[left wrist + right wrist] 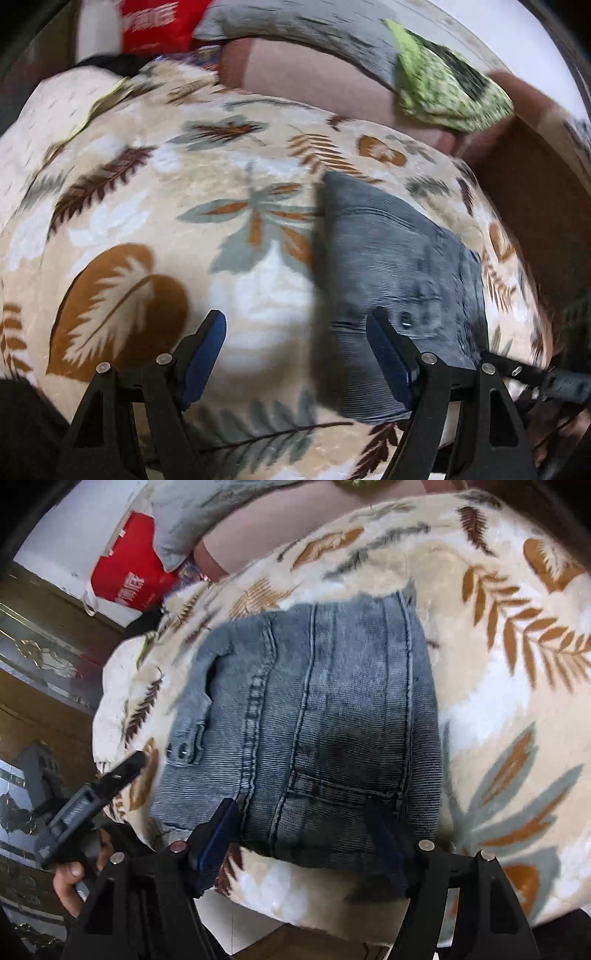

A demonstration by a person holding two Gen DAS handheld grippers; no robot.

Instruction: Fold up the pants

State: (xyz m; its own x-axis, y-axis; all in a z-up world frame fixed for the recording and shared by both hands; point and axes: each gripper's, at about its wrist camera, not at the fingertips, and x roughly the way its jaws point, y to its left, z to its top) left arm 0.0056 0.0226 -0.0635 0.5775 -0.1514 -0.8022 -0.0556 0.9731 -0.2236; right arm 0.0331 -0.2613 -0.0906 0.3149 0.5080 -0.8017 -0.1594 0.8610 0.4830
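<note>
Both your tongs stand apart, gripping nothing: the left tongs (295, 360) hover beside the folded jeans (314, 716), the right tongs (310, 845) just above their near edge.

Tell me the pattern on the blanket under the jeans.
Cream blanket printed with brown, orange and grey-green leaves; clearest in the left wrist view.

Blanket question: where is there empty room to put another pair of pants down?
The leaf-print blanket is bare left of the folded jeans, in front of the left tool. There is another bare patch right of the jeans. It is crowded at the back: grey pillow, green cloth, red bag.
</note>
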